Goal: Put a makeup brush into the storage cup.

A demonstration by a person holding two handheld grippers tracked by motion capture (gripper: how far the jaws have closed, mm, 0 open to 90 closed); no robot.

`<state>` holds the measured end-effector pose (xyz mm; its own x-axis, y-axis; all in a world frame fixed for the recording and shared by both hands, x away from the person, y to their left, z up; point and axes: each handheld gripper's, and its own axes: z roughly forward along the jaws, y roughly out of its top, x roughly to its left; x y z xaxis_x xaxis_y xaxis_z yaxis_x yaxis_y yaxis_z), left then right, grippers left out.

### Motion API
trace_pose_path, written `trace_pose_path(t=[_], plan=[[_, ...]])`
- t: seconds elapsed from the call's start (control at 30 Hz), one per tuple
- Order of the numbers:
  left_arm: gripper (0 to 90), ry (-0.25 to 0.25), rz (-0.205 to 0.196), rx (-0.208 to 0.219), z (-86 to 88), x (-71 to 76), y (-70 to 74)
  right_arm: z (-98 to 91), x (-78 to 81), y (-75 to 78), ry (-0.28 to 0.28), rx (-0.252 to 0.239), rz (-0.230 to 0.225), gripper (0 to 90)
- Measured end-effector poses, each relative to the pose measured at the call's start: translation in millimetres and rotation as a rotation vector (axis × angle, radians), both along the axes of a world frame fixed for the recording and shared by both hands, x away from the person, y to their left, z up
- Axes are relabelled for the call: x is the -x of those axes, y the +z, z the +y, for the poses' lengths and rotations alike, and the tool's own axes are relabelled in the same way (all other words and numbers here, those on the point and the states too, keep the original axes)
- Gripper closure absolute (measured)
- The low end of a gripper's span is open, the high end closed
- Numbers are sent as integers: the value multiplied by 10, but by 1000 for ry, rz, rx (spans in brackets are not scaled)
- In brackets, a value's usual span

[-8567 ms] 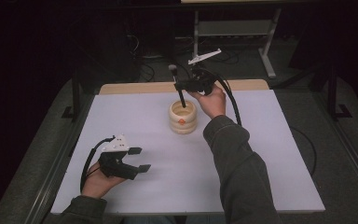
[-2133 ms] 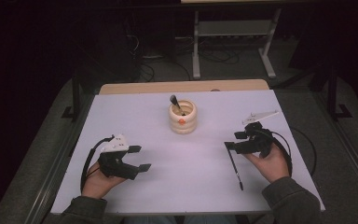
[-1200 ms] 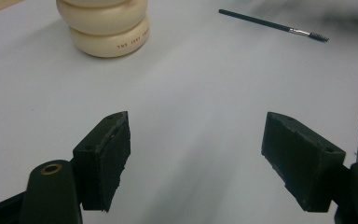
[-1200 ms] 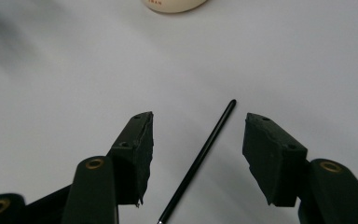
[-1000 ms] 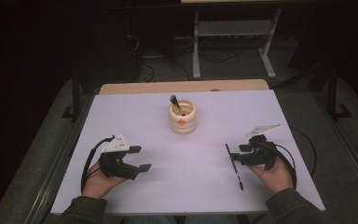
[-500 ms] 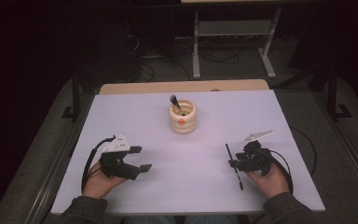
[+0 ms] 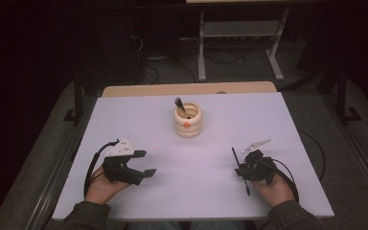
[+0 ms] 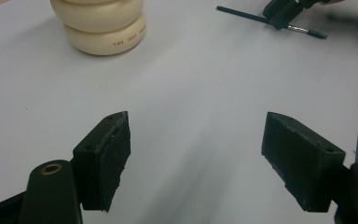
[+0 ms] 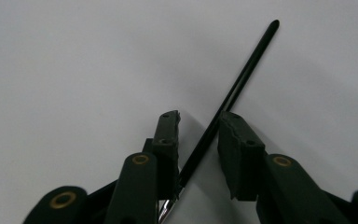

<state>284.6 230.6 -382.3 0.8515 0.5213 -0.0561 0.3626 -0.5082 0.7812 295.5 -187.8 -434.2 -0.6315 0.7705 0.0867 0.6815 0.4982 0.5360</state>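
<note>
1 brush point(image 7: 181, 106) already in cup point(image 7: 188, 120). Second brush point(image 9: 223, 105) flat on tabletop point(image 7: 191, 167), between your right gripper point(image 7: 239, 168) jaws, just closing, not yet clamped. Left gripper point(image 8: 196, 154) apart, idle. Lift and drop-in remain.

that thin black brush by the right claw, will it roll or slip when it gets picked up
The brush looks thin, round and smooth, so it may roll on the flat table. It lies slantwise between the right claw pads, so it might pivot. It looks stiff and light.
</note>
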Motion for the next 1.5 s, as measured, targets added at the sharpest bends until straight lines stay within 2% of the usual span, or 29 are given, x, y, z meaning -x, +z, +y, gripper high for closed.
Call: trace_pose_path(t=[0.2, 0.27, 0.33, 0.57, 0.77, 0.9, 1.0, 1.2, 1.23, 1.33, 1.5], plan=[[234, 0, 0, 1, 0, 0, 1, 26, 25, 0, -33, 23, -16, 737], [234, -1, -2, -1, 0, 2, 5, 38, 28, -5, -47, 31, -30, 777], [234, -1, -3, 0, -1, 3, 6, 37, 30, -1, -54, 30, -19, 783], [234, -2, -3, 3, -11, 14, 9, 60, 38, 1, -98, 34, -28, 816], [237, -4, -10, 4, -37, 25, 17, 27, 63, -22, -153, -10, -32, 840], [238, -9, -7, -2, -77, 38, 21, 28, 62, -17, -152, -6, -31, 848], [239, -13, -8, -6, -93, 36, 20, 15, 57, -20, -158, -24, -23, 850], [239, -17, -7, -8, -113, 33, 26, -45, 42, 17, -137, -26, -32, 851], [240, -18, -6, -10, -111, 35, 28, -47, 50, 28, -149, -33, -21, 851], [240, -20, -6, -12, -113, 34, 26, -72, 35, 33, -134, -37, -23, 851], [241, -24, -5, -14, -137, 29, 21, -91, 27, 13, -124, -41, -1, 852]])
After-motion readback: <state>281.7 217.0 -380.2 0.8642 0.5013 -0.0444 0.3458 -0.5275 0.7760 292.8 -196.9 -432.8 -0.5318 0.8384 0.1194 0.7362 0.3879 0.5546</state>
